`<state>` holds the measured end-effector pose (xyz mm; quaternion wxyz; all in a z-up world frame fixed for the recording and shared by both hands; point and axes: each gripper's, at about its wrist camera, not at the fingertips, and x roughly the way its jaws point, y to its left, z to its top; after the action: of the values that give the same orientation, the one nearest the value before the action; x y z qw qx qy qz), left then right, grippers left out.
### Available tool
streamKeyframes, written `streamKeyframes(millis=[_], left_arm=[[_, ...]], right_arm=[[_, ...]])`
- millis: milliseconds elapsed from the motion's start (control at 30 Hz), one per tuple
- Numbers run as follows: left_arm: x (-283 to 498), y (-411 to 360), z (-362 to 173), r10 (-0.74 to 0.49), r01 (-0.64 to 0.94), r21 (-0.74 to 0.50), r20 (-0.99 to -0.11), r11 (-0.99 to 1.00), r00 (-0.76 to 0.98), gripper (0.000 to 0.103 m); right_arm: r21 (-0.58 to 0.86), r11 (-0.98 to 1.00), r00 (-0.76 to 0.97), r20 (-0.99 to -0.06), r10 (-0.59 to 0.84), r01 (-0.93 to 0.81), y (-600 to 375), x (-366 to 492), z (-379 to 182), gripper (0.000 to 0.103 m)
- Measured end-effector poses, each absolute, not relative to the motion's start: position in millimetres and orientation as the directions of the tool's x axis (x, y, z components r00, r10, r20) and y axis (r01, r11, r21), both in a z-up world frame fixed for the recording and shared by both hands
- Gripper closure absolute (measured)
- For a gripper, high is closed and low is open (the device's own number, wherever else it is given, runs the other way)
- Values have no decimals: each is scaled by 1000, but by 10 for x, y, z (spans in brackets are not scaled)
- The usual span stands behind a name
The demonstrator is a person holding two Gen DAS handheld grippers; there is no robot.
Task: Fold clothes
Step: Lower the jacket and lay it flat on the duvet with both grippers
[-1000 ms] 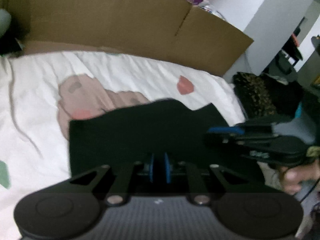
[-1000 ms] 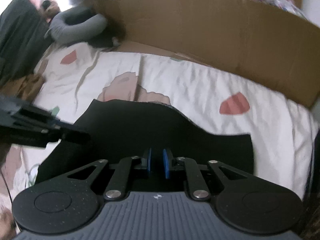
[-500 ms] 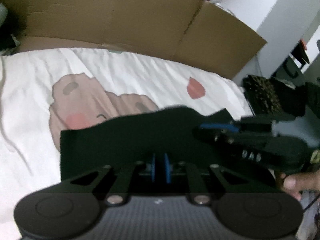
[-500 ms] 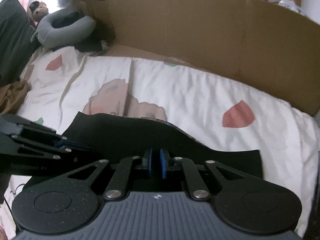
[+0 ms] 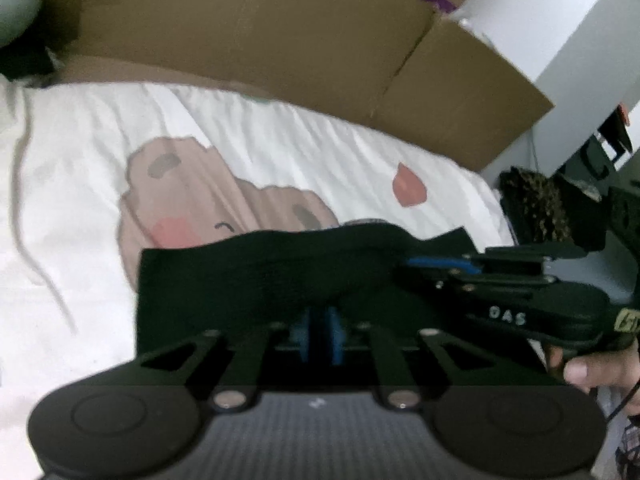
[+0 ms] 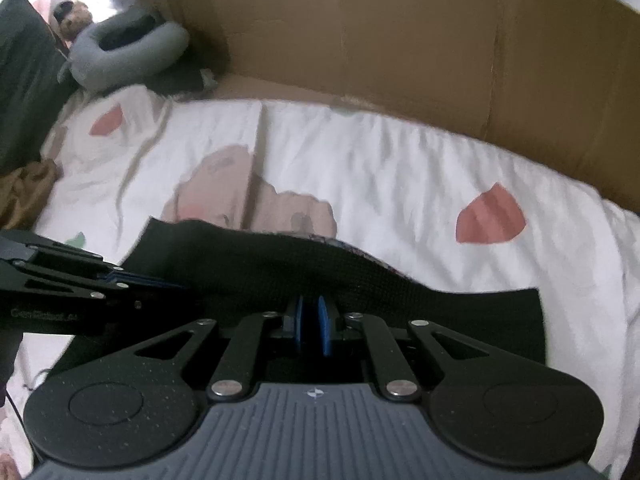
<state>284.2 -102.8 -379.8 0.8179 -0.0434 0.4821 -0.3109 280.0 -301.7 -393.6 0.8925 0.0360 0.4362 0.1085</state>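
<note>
Brown cardboard panels (image 6: 400, 40) wall off the far side of a bed spread with a white cartoon-print sheet (image 6: 400, 168); a grey neck pillow (image 6: 128, 52) lies at its far left corner. Across the near part of the sheet lies the black garment (image 5: 256, 272), its far edge now lower and closer to both cameras than a second ago. The left gripper (image 5: 318, 332) and the right gripper (image 6: 311, 330) each have their blue fingers pinched together on the garment's near edge, side by side.
</note>
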Motion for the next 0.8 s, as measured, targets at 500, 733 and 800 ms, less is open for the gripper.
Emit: streamKeyframes(millis=[500, 733, 800], left_arm=[[2012, -828, -3825, -550, 527, -352, -785, 774, 284, 69], [1899, -818, -3930, -504, 555, -298, -822, 777, 265, 70], [1844, -798, -3937, -491, 574, -274, -831, 772, 263, 70]], right_arm=[[133, 960, 555, -793, 252, -245, -3116, 1999, -3890, 65], [58, 951, 518, -828, 216, -305, -3119, 1863, -3989, 66], [55, 948, 497, -841, 213, -313, -3164, 1808, -4019, 66]])
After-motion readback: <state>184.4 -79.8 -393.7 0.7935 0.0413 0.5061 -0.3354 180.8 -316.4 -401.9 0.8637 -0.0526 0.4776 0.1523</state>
